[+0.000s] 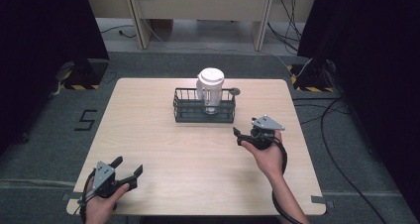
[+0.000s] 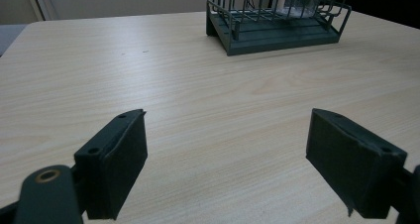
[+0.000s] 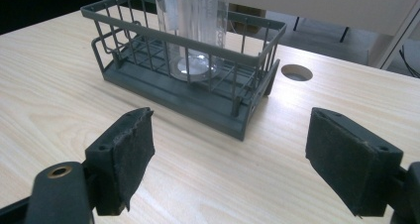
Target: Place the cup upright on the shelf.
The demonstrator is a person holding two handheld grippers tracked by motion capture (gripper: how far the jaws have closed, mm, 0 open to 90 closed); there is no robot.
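Nearest, at 7 o'clock on the table, the left gripper rests with jaws spread, holding nothing. The right gripper — also spread and empty — sits nearer, at 4 o'clock from the wire basket. The lidded clear cup stands upright inside. Approach level, straddle the cup above the rim — then close gently.

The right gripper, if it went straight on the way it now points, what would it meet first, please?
Probably the near end of the wire basket, which lies ahead of the open right gripper; the clear cup stands inside, behind the wires. Depth is uncertain.
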